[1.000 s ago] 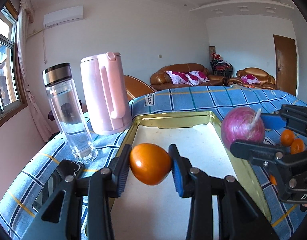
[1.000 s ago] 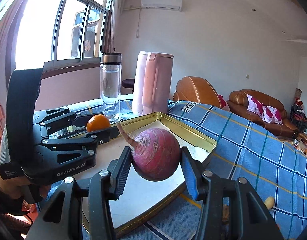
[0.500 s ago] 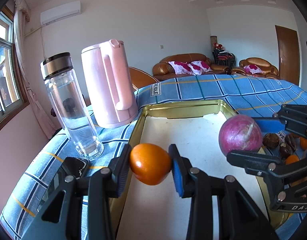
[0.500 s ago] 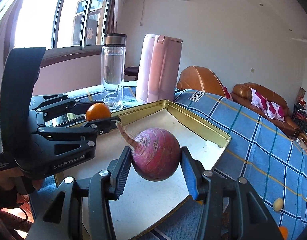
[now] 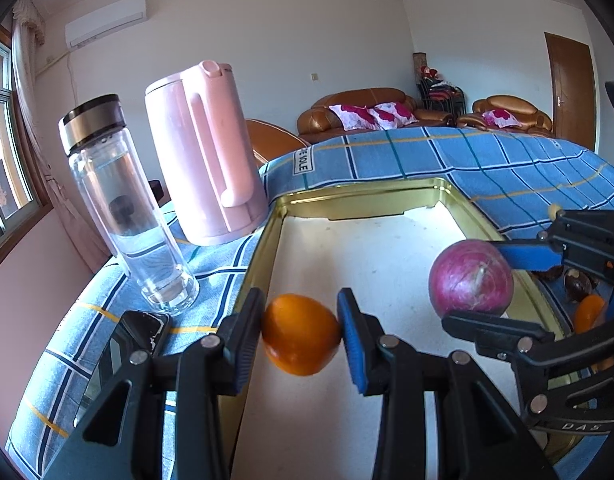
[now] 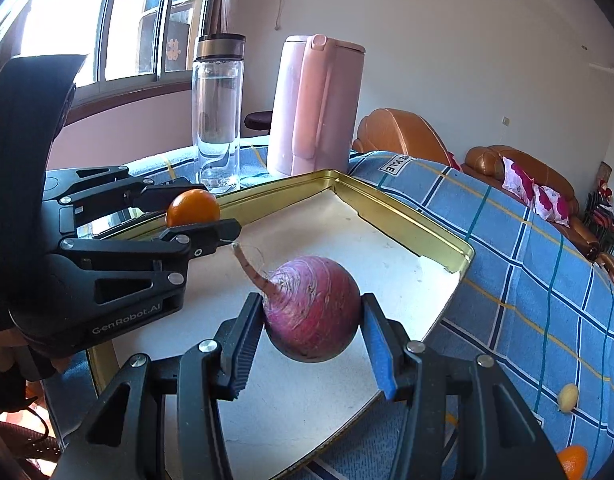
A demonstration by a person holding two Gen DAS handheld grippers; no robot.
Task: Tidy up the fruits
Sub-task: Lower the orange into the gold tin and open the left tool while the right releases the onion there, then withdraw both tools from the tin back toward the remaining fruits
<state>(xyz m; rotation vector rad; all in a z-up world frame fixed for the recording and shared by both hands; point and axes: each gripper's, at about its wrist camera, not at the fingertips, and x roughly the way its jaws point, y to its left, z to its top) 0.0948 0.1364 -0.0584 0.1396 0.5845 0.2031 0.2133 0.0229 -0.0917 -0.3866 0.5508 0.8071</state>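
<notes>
My left gripper [image 5: 301,334] is shut on a small orange [image 5: 300,334], held just above the near left part of a gold-rimmed tray [image 5: 359,200] with a white floor. My right gripper [image 6: 313,320] is shut on a round purple radish [image 6: 313,308] with a thin root tail, over the tray's [image 6: 407,226] near middle. In the left wrist view the radish [image 5: 471,278] and right gripper [image 5: 477,282] show at the right. In the right wrist view the orange [image 6: 193,207] and left gripper [image 6: 195,216] show at the left.
A glass bottle [image 5: 123,208] and a pink kettle [image 5: 205,152] stand left of the tray on the blue checked cloth [image 5: 487,160]. A phone [image 5: 123,352] lies near the bottle. Oranges [image 5: 589,312] and dark nuts [image 5: 579,284] lie right of the tray; sofas behind.
Both grippers have sunk a little toward the tray floor, still holding the orange and the radish. The right one has also shifted slightly further over the tray.
</notes>
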